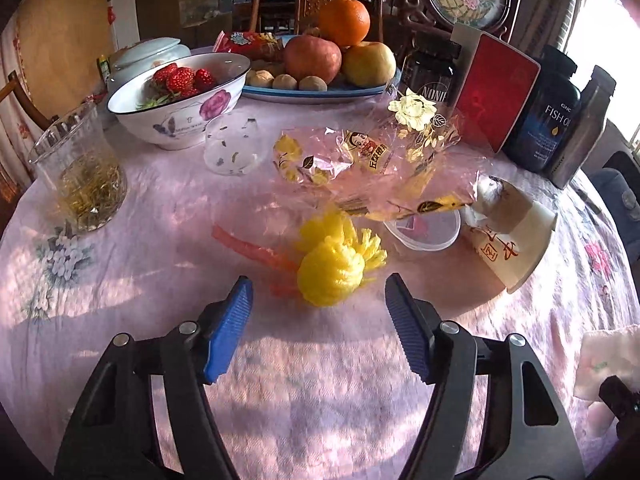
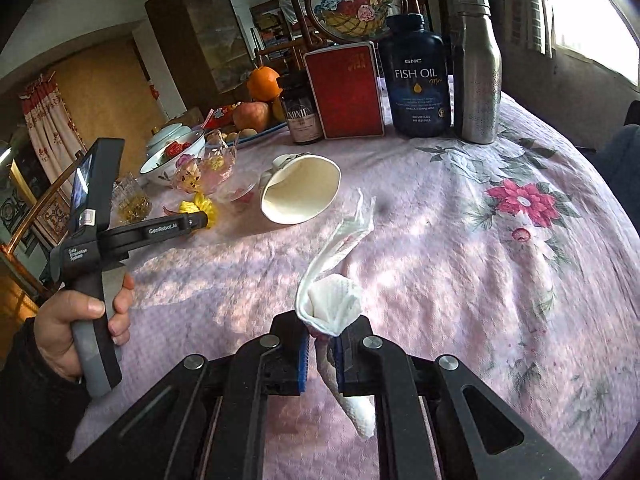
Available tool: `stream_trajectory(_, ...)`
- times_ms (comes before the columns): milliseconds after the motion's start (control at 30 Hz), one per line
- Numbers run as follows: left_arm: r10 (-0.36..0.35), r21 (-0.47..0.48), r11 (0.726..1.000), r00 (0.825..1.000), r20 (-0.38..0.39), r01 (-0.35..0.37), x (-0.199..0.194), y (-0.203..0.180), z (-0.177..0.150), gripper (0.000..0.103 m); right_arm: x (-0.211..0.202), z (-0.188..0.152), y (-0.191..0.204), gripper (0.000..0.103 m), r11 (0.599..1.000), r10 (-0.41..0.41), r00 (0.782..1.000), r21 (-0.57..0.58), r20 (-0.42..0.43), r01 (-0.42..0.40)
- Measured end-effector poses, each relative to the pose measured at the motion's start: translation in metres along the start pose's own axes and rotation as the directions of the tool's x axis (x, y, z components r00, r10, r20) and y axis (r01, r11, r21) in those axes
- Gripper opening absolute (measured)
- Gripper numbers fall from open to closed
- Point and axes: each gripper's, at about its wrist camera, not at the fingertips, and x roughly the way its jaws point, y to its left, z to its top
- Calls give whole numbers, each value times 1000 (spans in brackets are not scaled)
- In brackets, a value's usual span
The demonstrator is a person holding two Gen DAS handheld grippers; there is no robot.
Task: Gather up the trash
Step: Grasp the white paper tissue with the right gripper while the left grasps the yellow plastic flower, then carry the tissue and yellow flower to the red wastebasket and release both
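My left gripper (image 1: 318, 300) is open just in front of a yellow foam fruit net (image 1: 332, 266) with an orange strip (image 1: 256, 250) beside it on the pink tablecloth. Behind it lie a crumpled clear wrapper (image 1: 372, 168), a clear plastic lid (image 1: 422, 230) and a tipped paper cup (image 1: 516, 240). My right gripper (image 2: 322, 340) is shut on a white tissue (image 2: 334, 300) held above the table. The right wrist view shows the left gripper (image 2: 200, 222) at the net (image 2: 202, 208), and the cup (image 2: 300, 192).
A strawberry bowl (image 1: 180, 100), a glass of tea (image 1: 80, 176), a fruit plate (image 1: 320, 92), a red box (image 1: 496, 92), supplement bottles (image 1: 552, 116) and a steel bottle (image 2: 476, 68) stand along the table's far side.
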Motion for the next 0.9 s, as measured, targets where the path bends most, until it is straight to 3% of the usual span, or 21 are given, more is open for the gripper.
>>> stream_trajectory(100,6,29,1000,1000,13,-7,9,-4,6,63,-2,-1,-2,11,1000,2,1000,-2,1,-2)
stream_trajectory(133,4,35,999,1000,6,-4,13,-5,8,58,-3,-1,-2,11,1000,3,1000,-2,1,-3)
stream_trajectory(200,-15,32,999,1000,-16,15,21,-4,11,39,-5,0,-2,11,1000,2,1000,-4,4,-2)
stream_trajectory(267,-16,24,1000,1000,-12,16,20,-3,11,33,-8,0,1,11,1000,-5,1000,-13,12,5)
stream_trajectory(500,-80,47,996,997,-16,81,-21,-8,-10,33,-29,-7,4,11,1000,-16,999,-17,35,17)
stream_trajectory(700,-156,114,981,988,-8,156,-77,-23,-51,33,-62,-28,-1,11,999,-41,998,-2,55,41)
stream_trajectory(900,-247,174,954,969,4,243,-130,-45,-88,33,-105,-59,-17,11,997,-62,994,41,89,59)
